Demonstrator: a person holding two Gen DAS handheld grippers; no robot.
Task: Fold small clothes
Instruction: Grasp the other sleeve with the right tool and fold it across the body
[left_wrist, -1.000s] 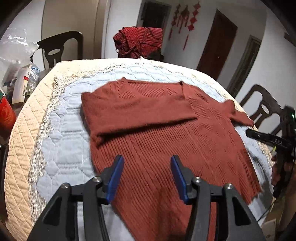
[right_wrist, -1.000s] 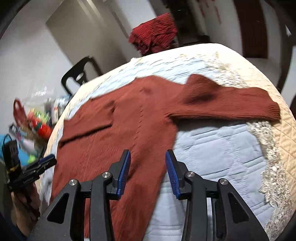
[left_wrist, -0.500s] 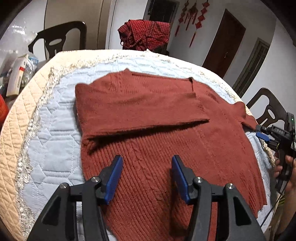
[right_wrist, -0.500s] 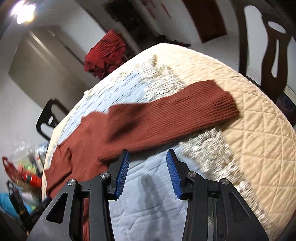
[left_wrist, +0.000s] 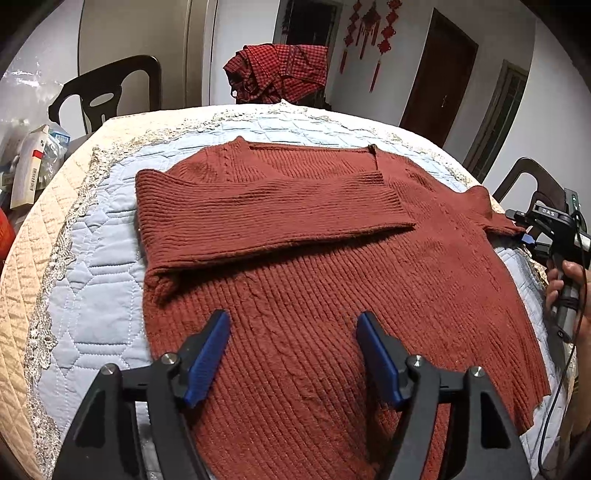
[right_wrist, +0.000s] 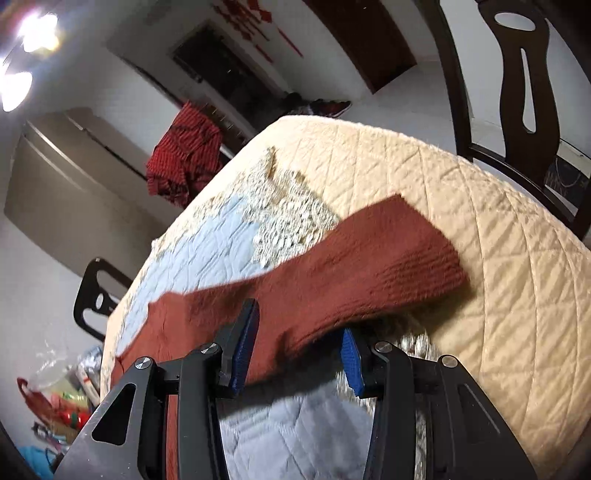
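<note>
Lying flat on the quilted table (left_wrist: 92, 302), the sweater (left_wrist: 332, 295) has one sleeve folded across; left tongs (left_wrist: 293, 354) hover open above it, right tongs (right_wrist: 295, 345) straddle, unclosed, the other sleeve (right_wrist: 351, 273).

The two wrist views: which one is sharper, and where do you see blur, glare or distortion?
Left wrist view: sharp, the sweater's ribs read clearly between the left tongs, though the fisheye bows the table edge. Right wrist view: softer and tilted, the sleeve smeared between the open right tongs, with ceiling light glare top left.
</note>
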